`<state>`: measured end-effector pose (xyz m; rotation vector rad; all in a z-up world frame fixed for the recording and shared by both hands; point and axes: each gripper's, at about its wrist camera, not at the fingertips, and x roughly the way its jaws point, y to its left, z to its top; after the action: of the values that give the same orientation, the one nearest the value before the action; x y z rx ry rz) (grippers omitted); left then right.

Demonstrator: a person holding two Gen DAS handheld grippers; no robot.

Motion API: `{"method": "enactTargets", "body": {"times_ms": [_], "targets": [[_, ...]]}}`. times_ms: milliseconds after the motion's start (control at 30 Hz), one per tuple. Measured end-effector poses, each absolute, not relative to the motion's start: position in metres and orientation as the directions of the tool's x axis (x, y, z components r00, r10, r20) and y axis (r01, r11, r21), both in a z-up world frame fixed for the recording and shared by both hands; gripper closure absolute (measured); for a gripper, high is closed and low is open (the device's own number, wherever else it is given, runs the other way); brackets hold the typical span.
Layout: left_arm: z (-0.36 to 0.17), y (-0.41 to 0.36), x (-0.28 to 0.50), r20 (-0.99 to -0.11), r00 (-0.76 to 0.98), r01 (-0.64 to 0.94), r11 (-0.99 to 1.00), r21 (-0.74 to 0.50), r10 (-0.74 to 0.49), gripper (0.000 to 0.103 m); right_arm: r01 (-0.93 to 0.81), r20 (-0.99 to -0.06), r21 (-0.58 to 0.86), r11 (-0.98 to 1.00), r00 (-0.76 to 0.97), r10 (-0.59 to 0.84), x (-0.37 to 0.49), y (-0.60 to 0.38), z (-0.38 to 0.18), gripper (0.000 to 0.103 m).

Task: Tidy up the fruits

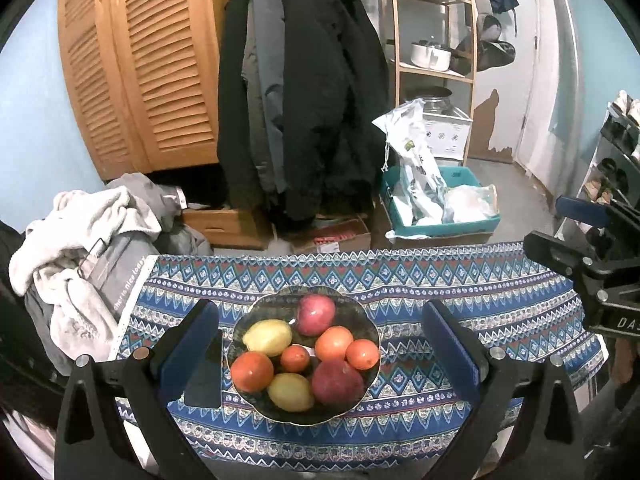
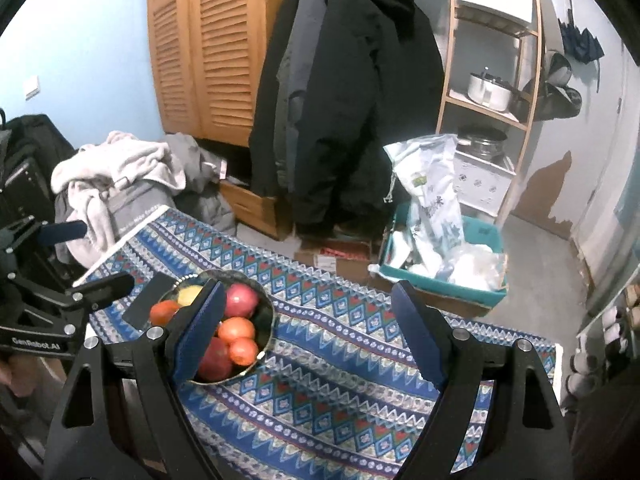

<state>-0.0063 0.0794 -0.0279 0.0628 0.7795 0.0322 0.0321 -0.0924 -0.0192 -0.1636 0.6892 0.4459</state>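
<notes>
The left gripper [image 1: 320, 344] stands wide open and empty, its blue-padded fingers [image 1: 192, 344] flanking the dark scalloped bowl [image 1: 240, 330] of fruit without touching it (two red apples, two yellow lemons, four oranges lie inside). The right gripper [image 2: 316, 332] is open too, holding nothing; the bowl [image 2: 267, 312] sits behind its left finger on the blue patterned cloth [image 2: 340, 400].

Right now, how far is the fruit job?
Done: all the fruit I can see sits in the bowl, none on the cloth. In hand: nothing; the left gripper and right gripper are both open and empty. Left: seemingly nothing, unless fruit lies out of view.
</notes>
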Motion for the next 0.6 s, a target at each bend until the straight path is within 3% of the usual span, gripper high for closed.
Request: {"method": "enactTargets", "body": {"times_ms": [600], "targets": [[-0.030,0.076,-0.004,-0.710,0.701,-0.015,0.997,0.080,0.067,0.001,-0.429,-0.636,0.017,0.903,0.692,0.341,0.032,-0.106,-0.019,0.020]]}}
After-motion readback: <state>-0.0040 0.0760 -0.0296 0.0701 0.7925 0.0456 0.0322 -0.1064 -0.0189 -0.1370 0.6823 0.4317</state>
